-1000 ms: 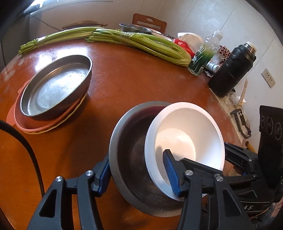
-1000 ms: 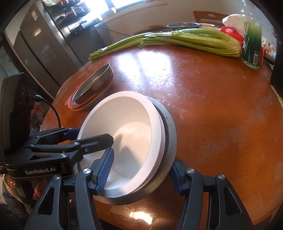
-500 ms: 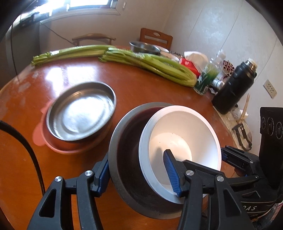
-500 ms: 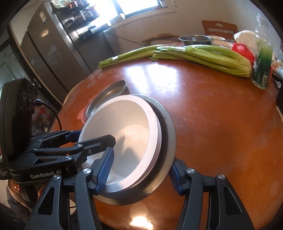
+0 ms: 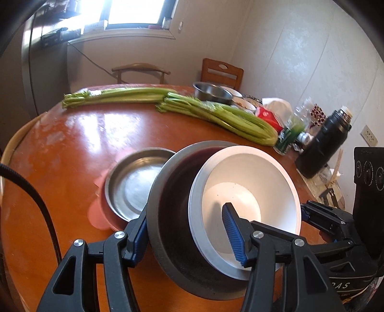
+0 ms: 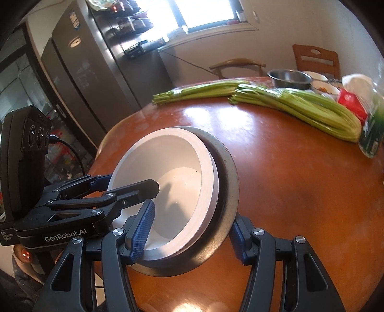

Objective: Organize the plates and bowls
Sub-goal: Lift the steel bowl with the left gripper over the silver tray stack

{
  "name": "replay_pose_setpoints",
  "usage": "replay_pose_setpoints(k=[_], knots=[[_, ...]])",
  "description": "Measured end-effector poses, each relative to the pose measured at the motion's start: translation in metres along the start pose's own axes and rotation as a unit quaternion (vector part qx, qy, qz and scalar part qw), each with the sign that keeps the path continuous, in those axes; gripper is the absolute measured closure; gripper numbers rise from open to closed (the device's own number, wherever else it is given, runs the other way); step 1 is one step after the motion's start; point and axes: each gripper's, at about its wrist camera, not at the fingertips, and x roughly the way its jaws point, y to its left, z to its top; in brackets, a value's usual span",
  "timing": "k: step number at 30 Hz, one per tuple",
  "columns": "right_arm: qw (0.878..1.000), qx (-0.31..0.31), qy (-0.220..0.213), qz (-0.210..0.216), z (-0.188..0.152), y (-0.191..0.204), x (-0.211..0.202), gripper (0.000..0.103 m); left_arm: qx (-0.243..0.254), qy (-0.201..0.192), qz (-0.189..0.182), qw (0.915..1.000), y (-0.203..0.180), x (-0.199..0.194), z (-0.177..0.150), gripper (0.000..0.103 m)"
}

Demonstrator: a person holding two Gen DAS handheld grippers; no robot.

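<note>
While both hand-held grippers [image 5: 189, 236] [image 6: 192, 230] clamp stacked bowls [image 5: 249, 189], metal dish [image 5: 134, 182] beneath, celery [image 5: 216, 115] beyond.

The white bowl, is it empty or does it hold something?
Empty. The white bowl shows a bare white bottom in both views; it sits inside the metal pan.

Strong daylight enters from the window [image 5: 134, 12] on the far wall, and there the picture is burnt out to white. The light makes pale glare patches on the brown table [image 5: 79, 134] and a bright spot at its near edge in the right wrist view. The finger [image 6: 141, 230] casts a soft shadow inside the white bowl [image 6: 177, 189]. Far things are slightly blurred, as the thermos [image 5: 324, 144]. Both views bend strongly, with dark round corners.
</note>
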Motion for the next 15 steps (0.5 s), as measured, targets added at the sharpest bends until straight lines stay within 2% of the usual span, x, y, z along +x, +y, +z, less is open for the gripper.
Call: replay_pose_setpoints(k=[8,15], knots=[[1.0,-0.02,-0.001,0.013,0.034,0.024,0.024,0.042,-0.017,-0.018,0.016,0.9996,0.036,-0.007,0.021,0.046],[0.999,-0.02,0.015,0.024,0.048,0.03,0.054,0.042,-0.033,-0.016,0.019,0.9992,0.063,0.006,0.034,0.046]])
